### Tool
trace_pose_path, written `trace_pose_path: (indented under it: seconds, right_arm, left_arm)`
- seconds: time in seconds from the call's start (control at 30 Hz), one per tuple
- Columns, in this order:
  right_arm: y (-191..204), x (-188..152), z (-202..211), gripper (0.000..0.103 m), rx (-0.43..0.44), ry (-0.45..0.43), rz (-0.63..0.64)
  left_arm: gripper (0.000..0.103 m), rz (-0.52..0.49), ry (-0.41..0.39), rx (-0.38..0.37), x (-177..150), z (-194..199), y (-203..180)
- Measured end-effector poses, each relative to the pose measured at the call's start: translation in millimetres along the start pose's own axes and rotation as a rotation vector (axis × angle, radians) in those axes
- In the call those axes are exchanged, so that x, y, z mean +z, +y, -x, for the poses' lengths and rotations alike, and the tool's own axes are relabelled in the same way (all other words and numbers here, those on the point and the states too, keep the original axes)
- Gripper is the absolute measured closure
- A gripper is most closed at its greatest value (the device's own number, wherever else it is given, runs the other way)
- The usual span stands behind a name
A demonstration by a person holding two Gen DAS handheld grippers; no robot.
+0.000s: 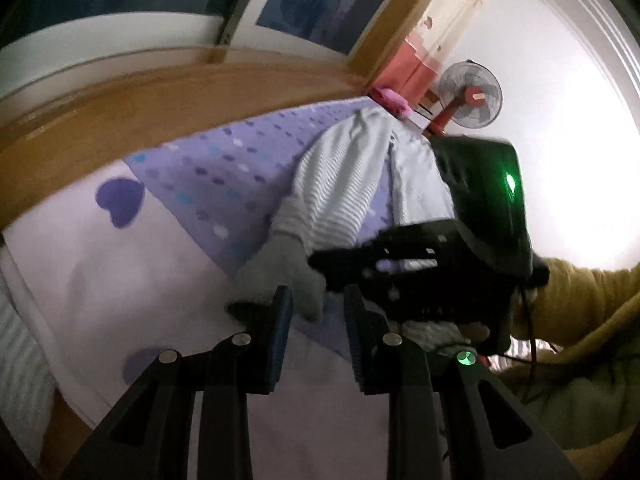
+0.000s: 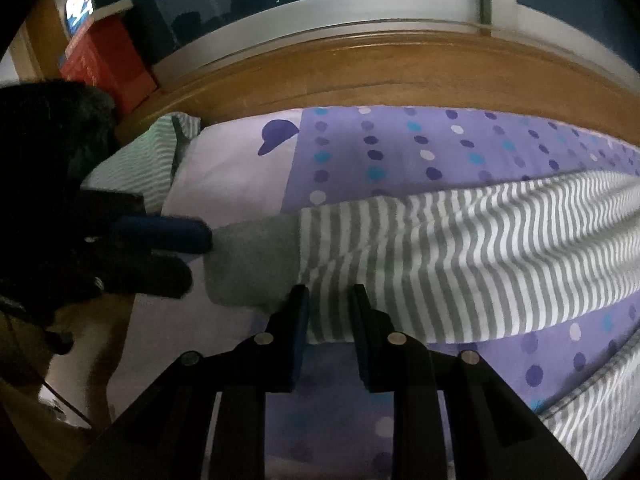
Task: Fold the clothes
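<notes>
Both the left gripper (image 1: pixel 316 304) and right gripper (image 2: pixel 330 304) are hovering open-jawed at the striped sleeve (image 2: pixel 440 256), its grey cuff (image 2: pixel 252 260) risking slipping free if pinched too shallowly.

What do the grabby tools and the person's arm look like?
Both tools are black, each with two flat fingers lined with ridged blue pads and round silver pins at the joints. The left tool has a small green light near one pin. The right tool glows green on its rounded black body, trails a thin cable, and is held from a fuzzy mustard-yellow sleeve.

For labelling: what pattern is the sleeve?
Grey and white stripes with a plain grey cuff; right wrist view shows it best.
</notes>
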State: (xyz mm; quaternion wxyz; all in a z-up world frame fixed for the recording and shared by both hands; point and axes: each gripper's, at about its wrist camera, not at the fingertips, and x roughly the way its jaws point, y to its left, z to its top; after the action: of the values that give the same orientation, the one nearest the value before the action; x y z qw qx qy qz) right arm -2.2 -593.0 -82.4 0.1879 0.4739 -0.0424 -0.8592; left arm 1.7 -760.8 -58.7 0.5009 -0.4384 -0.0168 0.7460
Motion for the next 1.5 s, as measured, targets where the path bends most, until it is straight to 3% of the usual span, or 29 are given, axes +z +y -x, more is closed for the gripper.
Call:
trace_pose_path:
  seconds: [0.17, 0.37, 0.53, 0.67, 0.87, 1.1, 1.17, 1.3, 1.37, 1.43, 1.5]
  right_arm:
    - [-14, -1, -2, 0.081, 0.067, -0.006, -0.108]
    - [-20, 0, -3, 0.081, 0.099, 0.002, -0.158]
    - [-23, 0, -3, 0.081, 0.117, 0.009, -0.185]
    - [-23, 3, -1, 0.081, 0.106, 0.009, -0.180]
    - [-10, 15, 20, 0.081, 0.006, -0.051, -0.058]
    - [5, 8, -6, 0.081, 0.032, 0.021, -0.012]
    - [14, 1, -9, 0.081, -0.006, 0.003, 0.028]
    - [21, -4, -8, 0.081, -0.042, -0.013, 0.063]
    - [18, -5, -8, 0.081, -0.029, -0.017, 0.039]
    - [8, -4, -8, 0.083, 0.018, -0.023, -0.055]
    - [-5, -4, -8, 0.087, 0.072, -0.027, -0.161]
  left_arm:
    - [0.077, -0.058, 0.036, 0.019, -13, 1, -9]
    - [0.077, -0.093, 0.051, 0.105, -5, -13, -1]
    - [0.077, -0.153, 0.055, 0.095, 0, -17, 3]
    - [0.076, -0.186, 0.095, -0.026, 7, -30, 8]
    - [0.076, -0.192, 0.111, -0.160, -3, -27, -5]
    - [0.076, -0.183, 0.149, -0.113, -22, -23, -12]
    - [0.076, -0.162, 0.149, -0.102, -24, -22, -10]
    - [0.076, -0.122, 0.084, -0.087, -20, 2, -8]
    - [0.076, -0.100, 0.036, -0.102, -11, 11, -6]
    - [0.070, -0.096, 0.017, -0.093, -2, 9, -4]
    - [0.070, -0.060, -0.002, -0.135, 5, 3, 1]
